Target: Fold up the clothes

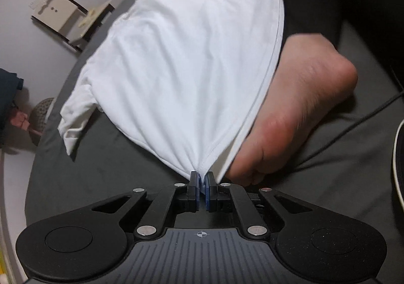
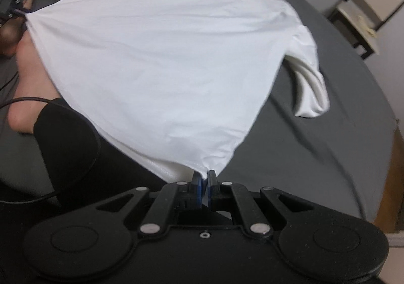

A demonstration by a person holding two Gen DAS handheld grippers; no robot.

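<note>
The left gripper (image 1: 201, 178), low in the centre of the left wrist view, had its blue pads pinched tight on a bunched corner of the white T-shirt (image 1: 192, 64), near the stitched hem. From that corner the cloth fanned up and away across the middle of the frame, with a crumpled sleeve (image 1: 75, 117) resting on the dark grey bed sheet (image 1: 101, 173) at the left. To the right of the shirt, partly under its hem, lay the person's bare foot (image 1: 303, 97). A small bedside stand (image 1: 68, 16) stood against the pale wall in the upper left. In the right wrist view the right gripper (image 2: 205, 176) was likewise clamped on another bunched corner of the shirt, bottom centre, and the fabric spread up toward the upper left, where the left gripper held the far corner at the frame's edge. A sleeve (image 2: 310, 82) hung down toward the sheet on the right. A black-clad leg (image 2: 65, 137) lay at lower left.
</note>
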